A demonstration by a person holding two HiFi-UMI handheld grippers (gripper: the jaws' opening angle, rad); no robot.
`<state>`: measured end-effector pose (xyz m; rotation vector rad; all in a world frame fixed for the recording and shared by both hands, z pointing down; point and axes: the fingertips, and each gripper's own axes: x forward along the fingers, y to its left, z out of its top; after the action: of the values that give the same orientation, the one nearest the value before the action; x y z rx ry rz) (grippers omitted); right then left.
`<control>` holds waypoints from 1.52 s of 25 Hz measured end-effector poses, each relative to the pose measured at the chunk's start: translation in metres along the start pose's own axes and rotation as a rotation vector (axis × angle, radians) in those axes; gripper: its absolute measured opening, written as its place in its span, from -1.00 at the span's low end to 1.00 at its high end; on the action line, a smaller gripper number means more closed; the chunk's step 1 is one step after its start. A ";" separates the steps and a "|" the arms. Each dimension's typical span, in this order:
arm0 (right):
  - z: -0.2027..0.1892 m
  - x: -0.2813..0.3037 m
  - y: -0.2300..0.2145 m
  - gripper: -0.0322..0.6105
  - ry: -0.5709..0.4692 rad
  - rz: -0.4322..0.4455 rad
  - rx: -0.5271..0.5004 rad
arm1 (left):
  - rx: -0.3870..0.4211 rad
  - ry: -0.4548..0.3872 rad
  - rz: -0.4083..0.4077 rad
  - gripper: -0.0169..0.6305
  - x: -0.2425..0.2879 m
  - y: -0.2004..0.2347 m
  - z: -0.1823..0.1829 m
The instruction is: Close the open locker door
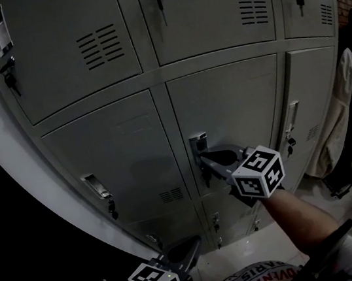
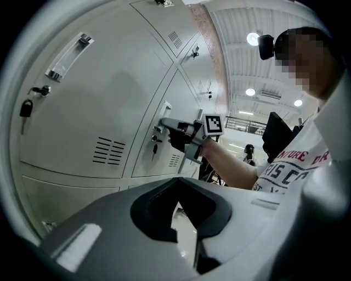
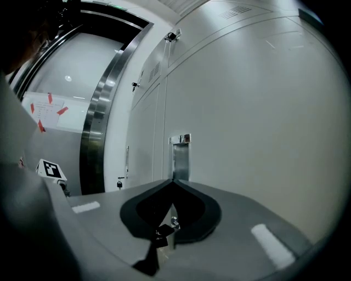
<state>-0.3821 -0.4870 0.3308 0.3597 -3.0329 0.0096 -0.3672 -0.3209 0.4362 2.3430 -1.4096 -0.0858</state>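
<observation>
The right gripper (image 1: 201,162) is clenched, jaws together with nothing between them, its tips pressed against the recessed metal handle (image 1: 197,142) at the left edge of the middle locker door (image 1: 236,100). The door looks nearly flush with its neighbours. The left gripper (image 1: 193,241) hangs low, also clenched empty, well apart from it.

The left gripper (image 2: 178,180) has its jaws together, with nothing between them. Beyond and above the tips, the right gripper (image 2: 174,129) meets a locker handle (image 2: 165,108).
</observation>
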 end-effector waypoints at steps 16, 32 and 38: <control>-0.063 -0.170 0.088 -0.94 0.082 0.120 0.049 | 0.071 -0.015 -0.026 -0.93 -0.008 -0.061 0.002; -0.152 -0.452 0.283 -0.92 0.090 0.189 0.184 | 0.140 -0.014 -0.004 -0.93 -0.081 -0.342 -0.153; -0.126 -0.510 0.331 -0.92 0.024 0.234 0.233 | 0.167 -0.017 0.015 -0.93 -0.113 -0.414 -0.149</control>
<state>0.0452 -0.0444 0.4126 0.0171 -3.0358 0.3824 -0.0389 -0.0086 0.4030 2.4708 -1.4940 0.0168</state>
